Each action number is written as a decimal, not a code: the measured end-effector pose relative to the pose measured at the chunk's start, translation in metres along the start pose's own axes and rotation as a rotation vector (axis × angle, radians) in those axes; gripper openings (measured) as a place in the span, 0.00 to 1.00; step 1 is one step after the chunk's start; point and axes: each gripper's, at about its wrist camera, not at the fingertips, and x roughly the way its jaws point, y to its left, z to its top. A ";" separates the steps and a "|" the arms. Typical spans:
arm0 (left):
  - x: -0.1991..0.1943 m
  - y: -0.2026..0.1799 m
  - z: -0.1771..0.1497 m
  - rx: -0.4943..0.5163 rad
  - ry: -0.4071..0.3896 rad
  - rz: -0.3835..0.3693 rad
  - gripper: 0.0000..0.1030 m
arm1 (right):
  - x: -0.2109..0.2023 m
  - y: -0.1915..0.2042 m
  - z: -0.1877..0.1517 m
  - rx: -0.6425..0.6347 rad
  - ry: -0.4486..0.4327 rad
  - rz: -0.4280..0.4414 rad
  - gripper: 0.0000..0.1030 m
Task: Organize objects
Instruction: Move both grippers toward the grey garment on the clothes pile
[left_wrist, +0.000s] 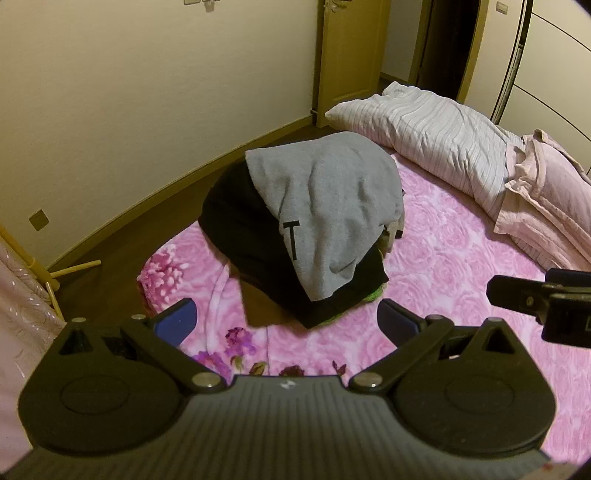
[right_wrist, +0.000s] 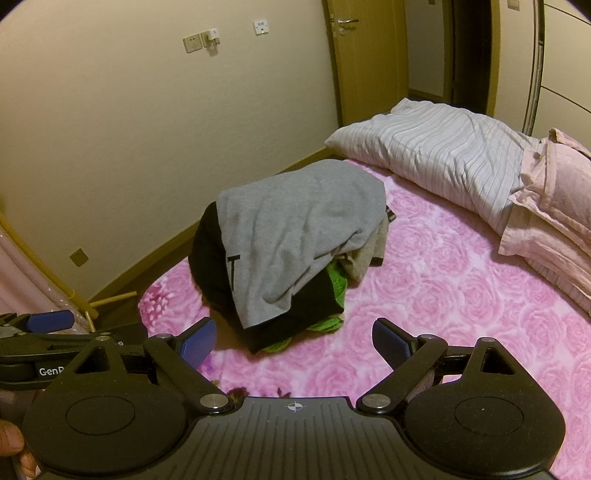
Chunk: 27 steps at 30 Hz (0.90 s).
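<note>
A pile of clothes sits on the pink rose-patterned bed near its left edge. A grey sweatshirt with black lettering lies on top, over a black garment, with green fabric and a beige piece showing underneath. The grey sweatshirt also shows in the right wrist view. My left gripper is open and empty, just short of the pile's near edge. My right gripper is open and empty, also just in front of the pile. Each gripper shows at the other view's edge.
A striped pillow and folded pink bedding lie at the bed's far right. The bed's left edge drops to a brown floor along a cream wall. A wooden door stands behind. A wooden rack foot is at left.
</note>
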 end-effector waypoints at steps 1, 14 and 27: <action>0.000 0.000 0.000 0.001 0.000 0.001 0.99 | 0.000 0.000 0.000 0.000 0.001 0.000 0.86; 0.005 -0.003 0.001 0.030 0.005 -0.016 0.99 | 0.000 -0.007 0.000 0.016 -0.004 -0.015 0.86; 0.021 -0.032 0.009 0.067 0.026 -0.041 0.99 | 0.001 -0.037 0.001 0.042 0.005 -0.030 0.86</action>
